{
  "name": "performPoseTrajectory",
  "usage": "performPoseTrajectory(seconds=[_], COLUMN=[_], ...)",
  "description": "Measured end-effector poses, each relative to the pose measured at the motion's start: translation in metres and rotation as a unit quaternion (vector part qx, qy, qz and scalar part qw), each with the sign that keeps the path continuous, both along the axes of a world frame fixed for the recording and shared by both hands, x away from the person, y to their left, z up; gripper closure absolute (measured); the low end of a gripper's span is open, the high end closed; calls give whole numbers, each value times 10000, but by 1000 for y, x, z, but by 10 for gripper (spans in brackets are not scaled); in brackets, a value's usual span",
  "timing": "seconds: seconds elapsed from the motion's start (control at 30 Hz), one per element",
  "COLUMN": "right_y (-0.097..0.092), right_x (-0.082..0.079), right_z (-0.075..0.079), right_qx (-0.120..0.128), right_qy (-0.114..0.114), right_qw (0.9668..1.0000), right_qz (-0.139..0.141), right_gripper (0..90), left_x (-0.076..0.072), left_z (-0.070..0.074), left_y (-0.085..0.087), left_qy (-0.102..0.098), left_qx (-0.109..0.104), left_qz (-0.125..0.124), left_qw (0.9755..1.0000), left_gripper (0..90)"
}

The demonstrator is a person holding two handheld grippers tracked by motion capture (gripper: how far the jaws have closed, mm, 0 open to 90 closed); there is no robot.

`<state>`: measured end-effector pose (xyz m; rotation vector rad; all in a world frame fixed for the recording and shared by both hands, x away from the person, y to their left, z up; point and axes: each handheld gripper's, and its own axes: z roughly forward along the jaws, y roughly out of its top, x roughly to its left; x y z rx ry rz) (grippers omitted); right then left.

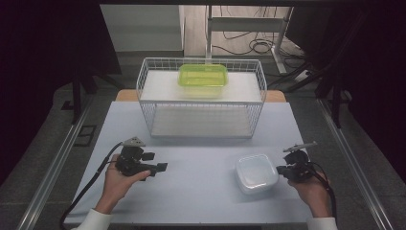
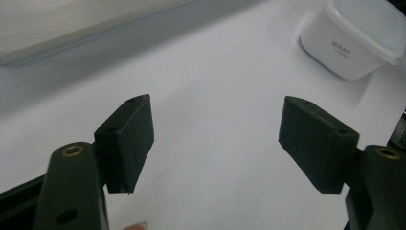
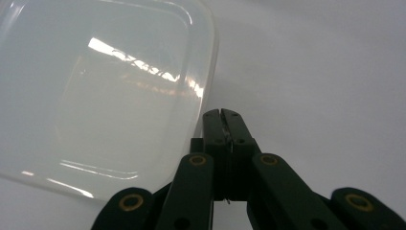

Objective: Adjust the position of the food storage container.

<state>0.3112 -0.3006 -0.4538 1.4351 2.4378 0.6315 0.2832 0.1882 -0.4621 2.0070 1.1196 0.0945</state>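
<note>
Pale grey-white table top (image 1: 191, 191), bare over most of its surface. At its far edge stands a white wire-mesh basket rack (image 1: 201, 98), open toward the person, with a flat shelf up top. On that shelf, right of centre, sits a translucent lime-green plastic box with lid (image 1: 203, 75).

Near right part of the table: a white, square, round-cornered plastic container with a clear lid (image 1: 256, 173), standing upright; the lid looks seated, though glare in the right gripper view makes that hard to confirm.

Right gripper (image 1: 280, 169), black, held in the right hand (image 1: 313, 189): jaws pressed fully together with nothing between them, tips just beside the container's right edge. Contact with the rim cannot be judged.

Left gripper (image 1: 158, 164), black, in the left hand (image 1: 119, 182), near left of the table, well apart from the container: jaws spread wide, empty, with only bare table between the pads (image 2: 134, 139).
</note>
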Motion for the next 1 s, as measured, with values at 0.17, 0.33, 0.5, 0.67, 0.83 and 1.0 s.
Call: performPoseTrajectory(seconds=[0.17, 0.33, 0.5, 0.67, 0.83, 1.0], right_y=[19, 36, 52, 69, 87, 106], right_x=[-3, -4, -6, -7, -5, -4], right_z=[-4, -10, -14, -15, -17, -19], right_qx=[30, -22, -38, -27, -40, -27], right_qy=[91, 156, 150, 126, 123, 99], right_qw=[9997, 9990, 9982, 9972, 9960, 9945], right_qz=[224, 423, 581, 736, 882, 1038], right_gripper=[891, 890, 890, 891, 890, 891], left_x=[0, 0, 1, 2, 2, 3], left_z=[0, -1, -2, -4, -4, -5], left_y=[0, 1, 0, -1, -1, 1], left_qy=[5, 17, 30, 56, 63, 73], left_qx=[-2, -2, 9, 14, 16, 5], left_qz=[7, -1, -9, -21, -26, -5], left_qw=[10000, 10000, 10000, 10000, 10000, 10000], left_gripper=[276, 276, 275, 276, 275, 275])
